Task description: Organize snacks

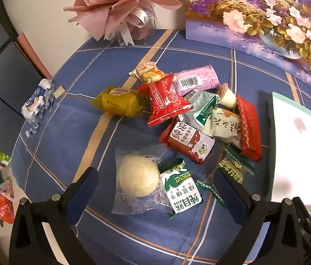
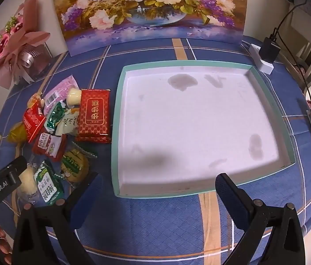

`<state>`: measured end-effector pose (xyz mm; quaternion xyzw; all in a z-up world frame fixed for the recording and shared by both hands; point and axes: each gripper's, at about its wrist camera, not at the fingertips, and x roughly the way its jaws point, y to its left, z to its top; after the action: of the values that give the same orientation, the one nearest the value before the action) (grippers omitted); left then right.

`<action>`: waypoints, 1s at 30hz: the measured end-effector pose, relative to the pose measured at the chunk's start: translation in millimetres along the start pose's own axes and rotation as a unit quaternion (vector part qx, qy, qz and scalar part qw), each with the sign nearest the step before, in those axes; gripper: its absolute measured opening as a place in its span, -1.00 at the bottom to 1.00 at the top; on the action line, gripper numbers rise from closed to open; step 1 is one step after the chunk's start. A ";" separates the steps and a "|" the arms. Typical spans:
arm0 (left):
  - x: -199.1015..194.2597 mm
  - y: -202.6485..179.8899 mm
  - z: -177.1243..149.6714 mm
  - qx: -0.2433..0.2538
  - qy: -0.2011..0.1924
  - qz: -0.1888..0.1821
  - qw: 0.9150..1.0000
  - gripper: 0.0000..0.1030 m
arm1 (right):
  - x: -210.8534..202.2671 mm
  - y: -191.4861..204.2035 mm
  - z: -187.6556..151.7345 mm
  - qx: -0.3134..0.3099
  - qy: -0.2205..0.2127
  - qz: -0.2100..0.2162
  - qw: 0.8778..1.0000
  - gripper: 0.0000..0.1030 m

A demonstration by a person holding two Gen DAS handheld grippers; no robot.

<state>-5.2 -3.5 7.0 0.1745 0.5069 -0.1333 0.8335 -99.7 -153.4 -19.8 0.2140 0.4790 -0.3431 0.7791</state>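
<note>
A heap of wrapped snacks lies on the blue checked cloth. Nearest my left gripper (image 1: 155, 187) are a pale round bun in clear wrap (image 1: 138, 179) and a green-and-white biscuit pack (image 1: 181, 191); the gripper hangs open above them, nothing between its fingers. Farther off lie a yellow pack (image 1: 120, 101), a red pack (image 1: 166, 101) and a pink pack (image 1: 196, 80). My right gripper (image 2: 157, 190) stands open over the near edge of the empty white tray with teal rim (image 2: 116, 119). A flat red packet (image 2: 93, 114) lies just left of the tray, with the snack heap (image 2: 51, 137) beside it.
A flower painting (image 2: 148, 6) leans at the back of the table and a pink bouquet (image 1: 115, 2) stands at the back left. A power strip with a black charger (image 2: 266, 53) sits beyond the tray. A crumpled blue-white wrapper (image 1: 37, 102) lies at the left edge.
</note>
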 end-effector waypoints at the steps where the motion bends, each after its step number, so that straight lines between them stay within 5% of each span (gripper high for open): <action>1: -0.2 -0.1 -0.1 0.000 0.000 0.001 1.000 1.00 | 0.0 -0.3 0.3 0.001 0.000 0.000 1.000 1.00; 30: 3.2 -2.5 -0.1 0.001 0.011 0.016 1.000 1.00 | 3.6 -4.4 0.5 0.006 0.006 -0.007 1.000 1.00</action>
<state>-4.9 -5.9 3.6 0.1849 0.5129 -0.1186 0.8299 -101.6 -157.9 -22.7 0.2171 0.4833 -0.3501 0.7725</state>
